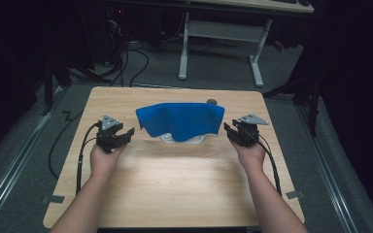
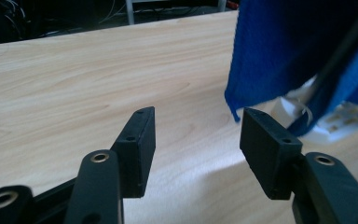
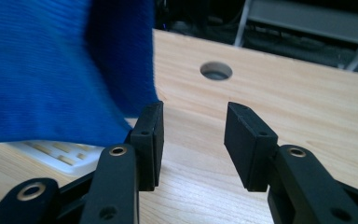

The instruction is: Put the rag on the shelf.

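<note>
A blue cloth (image 1: 179,120) lies draped in a raised hump over a white slotted object (image 1: 183,139) at the middle of the wooden table (image 1: 175,184). My left gripper (image 1: 127,134) is just left of the cloth's left edge, open, with nothing between its jaws. In the left gripper view the cloth (image 2: 279,51) hangs ahead to the right of the open gripper (image 2: 196,135), with the white object (image 2: 340,122) under it. My right gripper (image 1: 228,129) stands open just right of the cloth. In the right gripper view the cloth (image 3: 51,70) hangs left of the empty gripper (image 3: 193,135).
A round hole (image 3: 216,71) is cut in the table behind the cloth's right corner. A thin dark bar (image 2: 340,51) crosses the cloth in the left gripper view. Beyond the table stand a white-legged desk (image 1: 223,34) and floor cables (image 1: 126,63).
</note>
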{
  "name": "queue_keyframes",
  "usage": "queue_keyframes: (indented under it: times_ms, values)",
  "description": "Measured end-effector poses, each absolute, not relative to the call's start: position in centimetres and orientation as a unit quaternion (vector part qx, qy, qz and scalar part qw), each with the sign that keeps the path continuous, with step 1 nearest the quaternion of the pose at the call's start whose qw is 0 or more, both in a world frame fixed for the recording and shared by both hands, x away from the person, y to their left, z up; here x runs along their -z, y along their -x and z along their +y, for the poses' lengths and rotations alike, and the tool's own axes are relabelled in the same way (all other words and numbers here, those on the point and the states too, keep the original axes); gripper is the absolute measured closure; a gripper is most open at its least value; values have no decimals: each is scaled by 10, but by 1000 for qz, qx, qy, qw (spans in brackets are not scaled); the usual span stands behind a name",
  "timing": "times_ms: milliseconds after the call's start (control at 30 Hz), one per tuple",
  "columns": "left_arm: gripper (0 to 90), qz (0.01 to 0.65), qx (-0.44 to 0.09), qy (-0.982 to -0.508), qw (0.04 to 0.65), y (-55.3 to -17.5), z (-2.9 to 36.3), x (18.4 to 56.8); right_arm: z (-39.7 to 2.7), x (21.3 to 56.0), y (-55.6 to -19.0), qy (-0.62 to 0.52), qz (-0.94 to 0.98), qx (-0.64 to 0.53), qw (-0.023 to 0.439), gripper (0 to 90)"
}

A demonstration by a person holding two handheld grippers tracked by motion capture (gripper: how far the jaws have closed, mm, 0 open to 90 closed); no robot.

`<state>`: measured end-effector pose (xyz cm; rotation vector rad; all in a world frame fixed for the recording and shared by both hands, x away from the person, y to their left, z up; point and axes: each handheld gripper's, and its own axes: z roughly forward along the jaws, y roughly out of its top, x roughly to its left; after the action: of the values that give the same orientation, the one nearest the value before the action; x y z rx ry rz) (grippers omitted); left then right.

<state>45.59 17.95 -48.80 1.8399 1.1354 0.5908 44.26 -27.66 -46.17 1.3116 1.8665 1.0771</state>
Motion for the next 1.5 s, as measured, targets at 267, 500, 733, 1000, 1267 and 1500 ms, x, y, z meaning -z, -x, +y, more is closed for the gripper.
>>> queue_keyframes:
  times_ms: [267, 500, 733, 1000, 1267, 1500]
  values:
    - [448, 445, -222, -748, 441, -416, 184, 493, -273, 458, -411, -475, 708, -416, 316, 560]
    - [433, 422, -204, -756, 456, -367, 181, 488, -264, 455, -368, -444, 731, -410, 317, 513]
    - [416, 394, -171, -777, 460, -331, 153, 491, -246, 461, -322, -421, 756, -406, 295, 418]
    - [418, 376, -98, -810, 438, -314, 93, 522, -218, 497, -286, -427, 758, -416, 264, 421]
    - [400, 340, -116, -828, 430, -313, 91, 528, -212, 513, -299, -395, 795, -386, 253, 416]
    - [398, 351, -110, -820, 438, -314, 98, 529, -226, 515, -301, -419, 784, -384, 249, 417]
